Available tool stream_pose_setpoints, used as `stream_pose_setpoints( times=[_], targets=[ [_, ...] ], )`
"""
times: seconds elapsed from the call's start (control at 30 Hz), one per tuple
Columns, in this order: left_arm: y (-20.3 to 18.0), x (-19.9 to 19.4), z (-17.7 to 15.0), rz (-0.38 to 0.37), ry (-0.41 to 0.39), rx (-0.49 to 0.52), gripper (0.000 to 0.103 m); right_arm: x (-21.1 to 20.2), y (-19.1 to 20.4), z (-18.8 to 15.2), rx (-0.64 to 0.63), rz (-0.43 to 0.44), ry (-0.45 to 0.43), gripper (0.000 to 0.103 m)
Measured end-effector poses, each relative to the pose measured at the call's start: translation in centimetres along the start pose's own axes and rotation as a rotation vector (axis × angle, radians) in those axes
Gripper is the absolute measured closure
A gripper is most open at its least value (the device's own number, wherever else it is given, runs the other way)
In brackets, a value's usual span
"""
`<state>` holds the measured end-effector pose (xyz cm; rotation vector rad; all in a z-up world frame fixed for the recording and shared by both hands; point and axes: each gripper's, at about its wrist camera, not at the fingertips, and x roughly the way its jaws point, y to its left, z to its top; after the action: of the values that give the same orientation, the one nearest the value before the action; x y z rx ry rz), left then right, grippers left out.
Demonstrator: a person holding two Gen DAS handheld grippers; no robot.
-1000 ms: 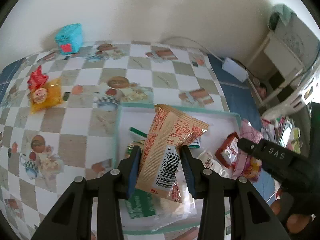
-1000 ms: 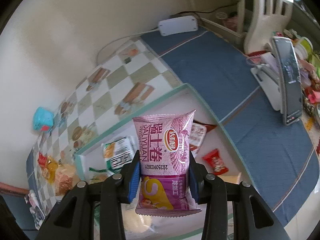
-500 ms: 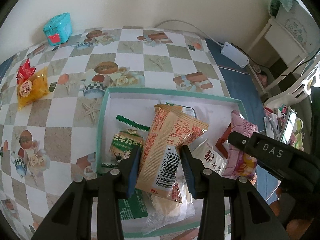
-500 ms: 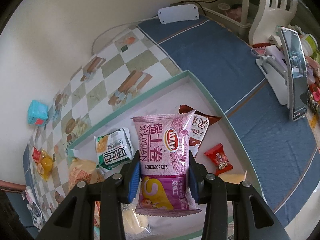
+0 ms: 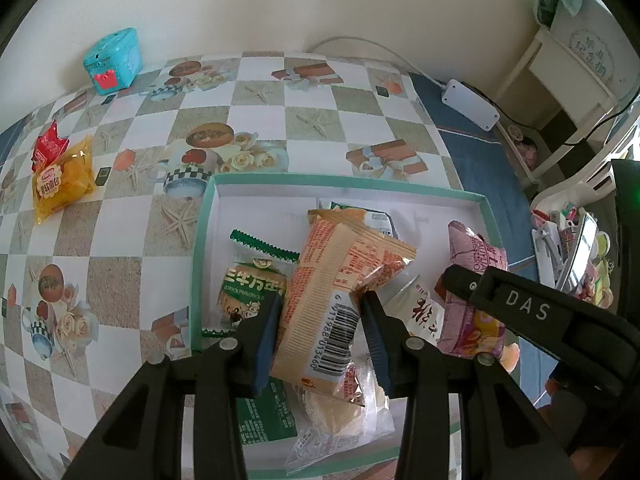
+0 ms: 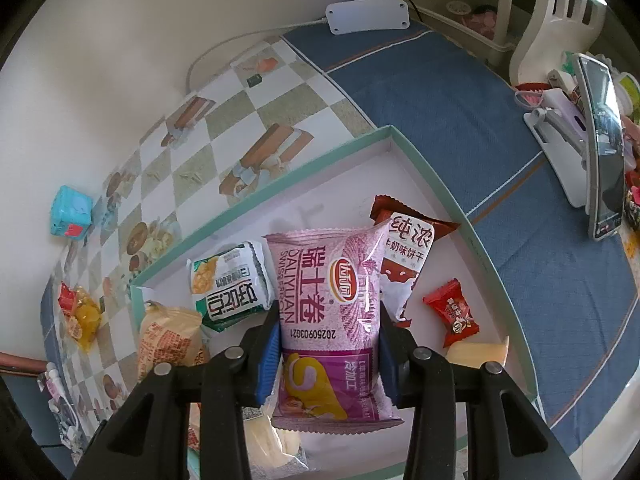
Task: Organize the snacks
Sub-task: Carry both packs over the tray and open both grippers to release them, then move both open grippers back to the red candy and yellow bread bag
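Left gripper (image 5: 320, 332) clamped on orange snack packet (image 5: 340, 292), held over near left corner of teal-rimmed tray (image 5: 202, 240). Right gripper (image 6: 328, 346) pinching purple Swiss-roll packet (image 6: 334, 308) above tray's near edge, beside brown-and-white biscuit packet (image 6: 406, 258) and red candy (image 6: 452, 312) lying inside.

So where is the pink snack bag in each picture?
Left wrist view: the pink snack bag is at the right, above the tray, clamped in the right gripper that reaches in from the right edge.
Right wrist view: the bag stands in the centre, pinched between the gripper's fingers.
Shared landmark: the small blue box by the wall.
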<state>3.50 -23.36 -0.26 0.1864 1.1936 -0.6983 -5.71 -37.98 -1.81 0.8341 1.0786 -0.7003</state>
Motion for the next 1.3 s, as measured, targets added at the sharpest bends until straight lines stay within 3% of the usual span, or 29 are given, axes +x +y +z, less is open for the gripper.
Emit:
stream_pose_setpoints(
  times=[0.1, 0.17, 0.33, 0.4, 0.43, 0.5, 0.57, 0.67, 0.73, 0.77, 0.93, 1.07, 1.3],
  targets=[
    [0.1, -0.1, 0.0, 0.000, -0.002, -0.002, 0.058, 0.3, -0.1, 0.1, 0.005, -0.008, 0.007, 0.050],
    [0.1, -0.1, -0.1, 0.001, -0.004, 0.001, 0.054, 0.4, -0.1, 0.1, 0.009, -0.009, 0.009, 0.040],
    [0.4, -0.4, 0.0, 0.010, -0.010, -0.006, 0.051, 0.7, -0.1, 0.0, 0.007, -0.032, 0.012, 0.031],
    [0.6, -0.7, 0.1, 0.013, -0.018, -0.015, 0.037, 0.7, -0.1, 0.0, 0.005, -0.038, 0.011, 0.025],
    [0.8, -0.8, 0.2, 0.017, -0.024, -0.021, 0.036, 0.8, -0.1, 0.0, 0.006, -0.041, 0.010, 0.025],
    [1.3, -1.0, 0.3, 0.029, -0.029, -0.032, 0.035, 0.9, 0.0, 0.0, 0.003, -0.047, 0.009, 0.022],
    [1.8, -1.0, 0.4, 0.037, -0.029, -0.053, 0.035, 0.9, 0.0, 0.0, -0.001, -0.052, 0.006, 0.011],
    [2.7, -1.0, 0.5, 0.047, -0.030, -0.085, 0.033, 1.0, 0.2, 0.1, -0.010, -0.056, 0.005, 0.011],
    [3.4, -1.1, 0.6, 0.058, -0.035, -0.107, 0.025, 1.0, 0.2, 0.1, -0.014, -0.060, 0.005, 0.008],
    [3.7, -1.2, 0.6, 0.061, -0.038, -0.114, 0.020, 1.1, 0.3, 0.1, -0.017, -0.062, 0.005, 0.001],
    [5.7, -1.5, 0.7, 0.086, -0.049, -0.172, 0.019, 0.9, 0.8, 0.0, -0.035, -0.066, -0.005, 0.000],
    [7.3, -1.6, 0.7, 0.120, -0.057, -0.223, 0.009, 0.7, 1.6, -0.2, -0.060, -0.068, -0.009, 0.000],
    [10.7, -2.2, 0.6, 0.214, -0.072, -0.318, 0.008, 0.3, 3.7, -1.1, -0.116, -0.068, -0.013, 0.000]
  ],
)
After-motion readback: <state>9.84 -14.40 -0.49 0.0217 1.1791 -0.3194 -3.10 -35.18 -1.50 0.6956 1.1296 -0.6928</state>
